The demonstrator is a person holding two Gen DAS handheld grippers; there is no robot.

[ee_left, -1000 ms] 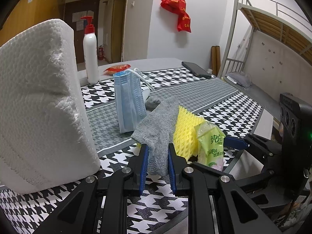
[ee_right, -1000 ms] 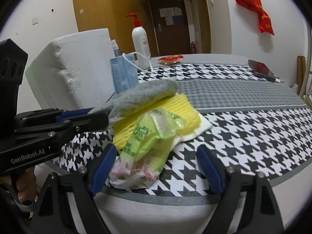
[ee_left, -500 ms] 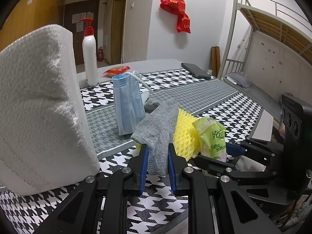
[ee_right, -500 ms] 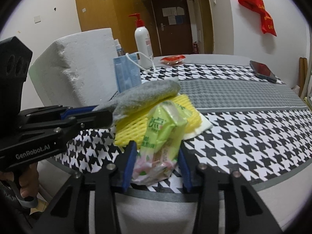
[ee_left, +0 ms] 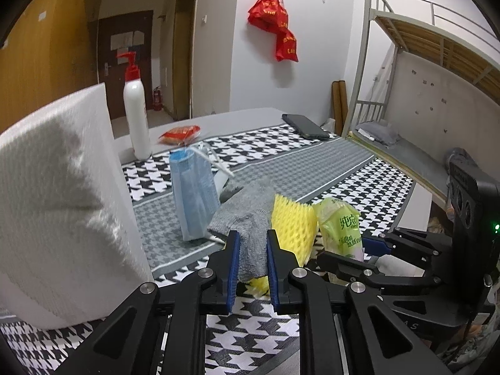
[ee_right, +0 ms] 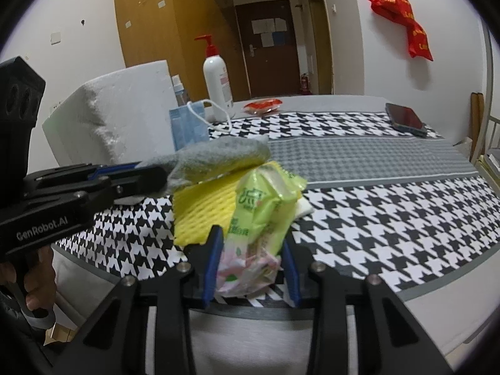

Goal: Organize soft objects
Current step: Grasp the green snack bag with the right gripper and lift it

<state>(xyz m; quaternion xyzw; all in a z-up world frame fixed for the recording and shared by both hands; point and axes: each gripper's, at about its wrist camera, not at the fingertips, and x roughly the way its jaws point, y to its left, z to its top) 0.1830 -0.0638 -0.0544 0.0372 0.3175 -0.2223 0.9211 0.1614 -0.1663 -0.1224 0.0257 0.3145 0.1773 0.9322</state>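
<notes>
While your left gripper [ee_left: 252,262] pinches the gray cloth [ee_left: 250,218] draped over the yellow sponge [ee_left: 292,228], your right gripper's [ee_right: 251,262] jaws are closing on the green tissue pack [ee_right: 259,215] at the counter [ee_right: 390,218] edge, probably so each lifts separately.

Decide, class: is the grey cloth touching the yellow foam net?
Touching. The right wrist view shows the grey cloth draped directly over the yellow foam net.

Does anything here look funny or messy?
Yes. The blue face mask stands up on its edge on the tablecloth, not lying flat, and the gray sock is draped over the yellow sponge.
</notes>
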